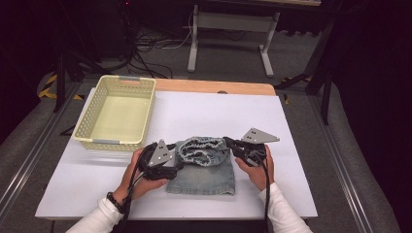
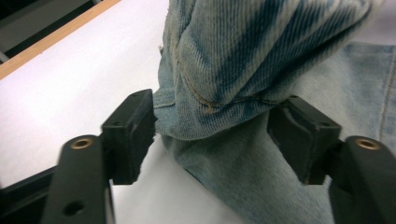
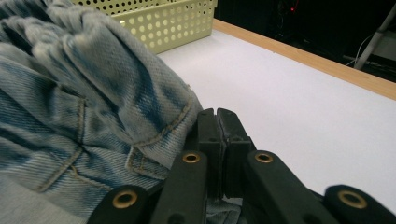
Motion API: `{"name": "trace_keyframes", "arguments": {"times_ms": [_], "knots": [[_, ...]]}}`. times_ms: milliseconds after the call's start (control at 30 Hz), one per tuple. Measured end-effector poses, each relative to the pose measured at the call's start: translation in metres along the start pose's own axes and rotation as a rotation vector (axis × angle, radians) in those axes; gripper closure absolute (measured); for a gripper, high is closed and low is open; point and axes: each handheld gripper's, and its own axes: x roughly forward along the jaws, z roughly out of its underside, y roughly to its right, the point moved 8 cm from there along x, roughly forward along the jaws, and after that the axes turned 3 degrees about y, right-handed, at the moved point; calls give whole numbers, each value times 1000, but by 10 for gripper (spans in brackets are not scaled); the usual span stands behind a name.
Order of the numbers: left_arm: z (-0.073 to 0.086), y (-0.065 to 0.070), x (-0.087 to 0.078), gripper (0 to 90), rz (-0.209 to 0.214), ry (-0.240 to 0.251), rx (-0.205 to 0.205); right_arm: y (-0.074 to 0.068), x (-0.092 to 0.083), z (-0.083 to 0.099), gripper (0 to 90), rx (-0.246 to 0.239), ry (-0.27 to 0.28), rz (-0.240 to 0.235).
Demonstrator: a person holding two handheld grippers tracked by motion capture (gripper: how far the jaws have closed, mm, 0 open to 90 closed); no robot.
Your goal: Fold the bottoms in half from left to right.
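Folded denim jeans (image 1: 201, 167) lie mid-bench near the person, the upper part bunched up and not yet flat. Left tool (image 1: 171, 167) stands apart around a fold; right tool (image 1: 232, 144) is pinched together at the hem. The yellow basket (image 1: 145, 114) waits.

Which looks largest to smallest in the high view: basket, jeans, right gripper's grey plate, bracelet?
1. Basket, clearly the largest.
2. Jeans, somewhat smaller, partly bunched up.
3. Grey plate on the right gripper.
4. Bracelet, the smallest, partly hidden round the wrist.
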Motion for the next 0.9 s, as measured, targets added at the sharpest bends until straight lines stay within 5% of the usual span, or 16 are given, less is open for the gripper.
{"name": "trace_keyframes", "arguments": {"times_ms": [533,900], "knots": [[11,22,-24,240,10,-35,73,-30,-11,11,891,-60,-27,-29],[17,30,-49,206,24,4,29,-53,-22,17,884,-81,-36,-71]]}}
